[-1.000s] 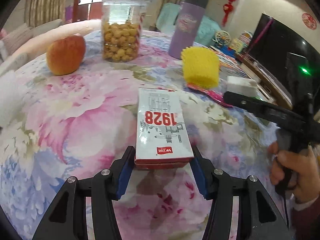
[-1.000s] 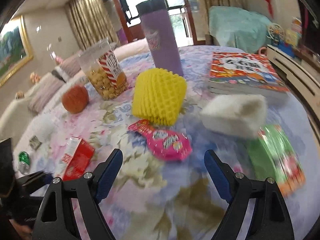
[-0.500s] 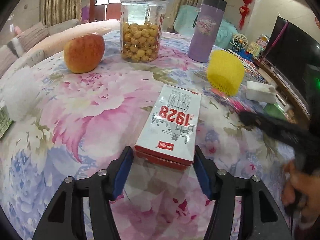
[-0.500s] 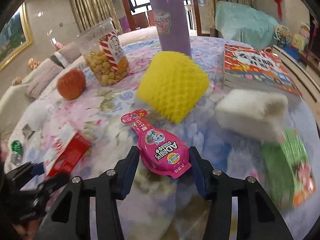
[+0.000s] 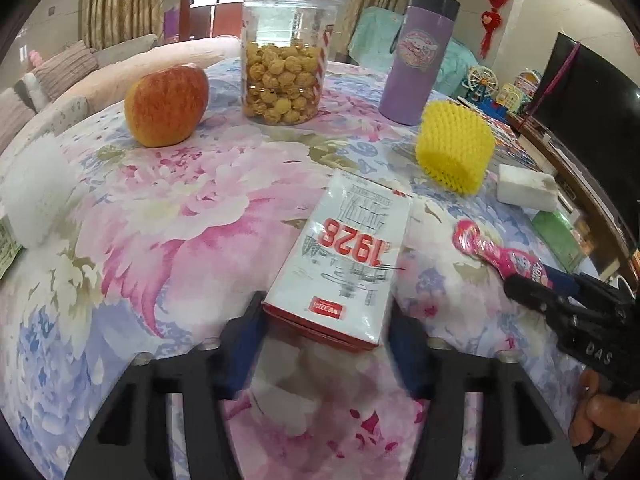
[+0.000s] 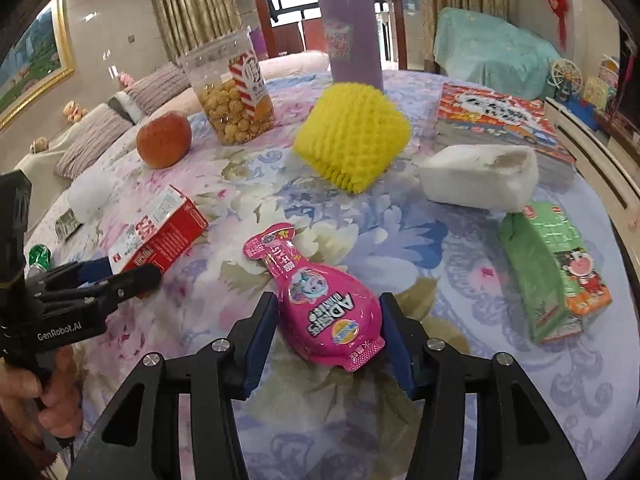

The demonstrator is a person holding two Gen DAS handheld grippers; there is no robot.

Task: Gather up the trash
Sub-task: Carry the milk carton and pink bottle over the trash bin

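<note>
On the near tablecloth (image 5: 120, 208), left gripper (image 5: 324, 332) closes around the carton (image 5: 344, 256), right gripper (image 6: 328, 336) around the pink pouch (image 6: 324, 304); other trash remains.

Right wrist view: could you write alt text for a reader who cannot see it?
The right gripper closes its jaws around a flat pink snack pouch lying on a floral tablecloth. Beyond lie a yellow foam net, a white foam block and a green carton; at left, the left gripper meets a red-and-white carton.
</note>
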